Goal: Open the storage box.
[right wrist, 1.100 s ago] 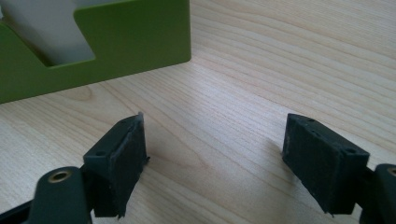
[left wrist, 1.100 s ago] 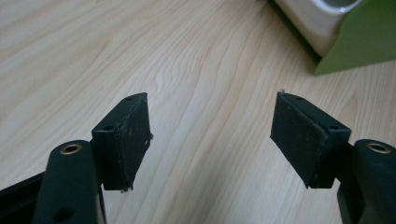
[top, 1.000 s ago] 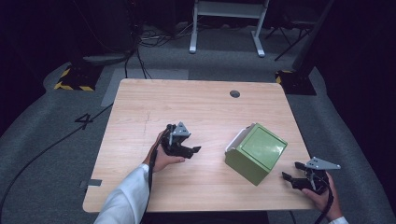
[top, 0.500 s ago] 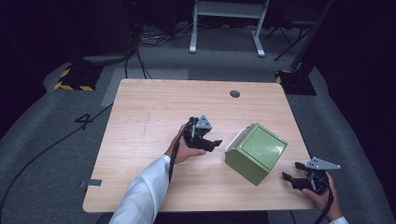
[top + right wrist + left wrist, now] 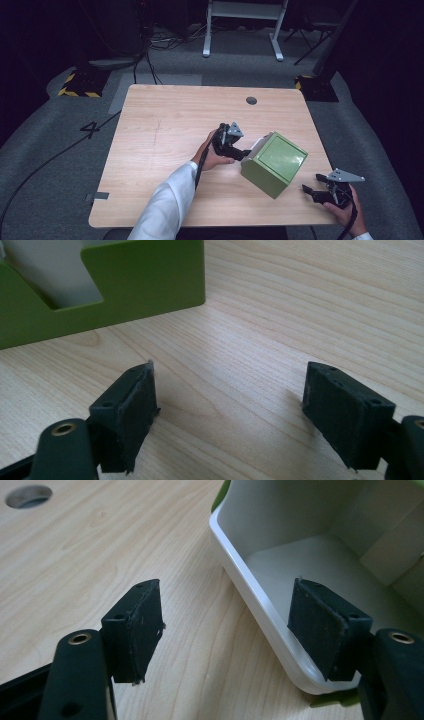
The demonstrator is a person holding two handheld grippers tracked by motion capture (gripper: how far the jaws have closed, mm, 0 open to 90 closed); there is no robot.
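Note:
A green box [image 5: 275, 162] lies tipped on the wooden table [image 5: 165, 130], its open side facing left. A white inner bin [image 5: 300, 555] sits inside it, and a bit of its rim [image 5: 257, 144] sticks out. My left gripper [image 5: 245, 152] is at that opening. In the left gripper view the gripper [image 5: 235, 625] is open and straddles the white rim: one pad [image 5: 325, 625] is inside the bin, the other [image 5: 142, 625] stands over bare wood, well off the wall. My right gripper [image 5: 307, 191] rests open near the front right corner. The right gripper view shows its jaws [image 5: 230, 400] empty and the green box [image 5: 125, 275] ahead.
A round cable hole [image 5: 251, 100] lies at the back of the table, also seen from the left gripper [image 5: 29, 496]. The table's right and front edges run close to my right hand. Beyond the table are a grey carpet, cables and a white stand [image 5: 245, 30].
My left gripper has travelled right across the table from the middle to the box's open side. The box and the right gripper have stayed put.

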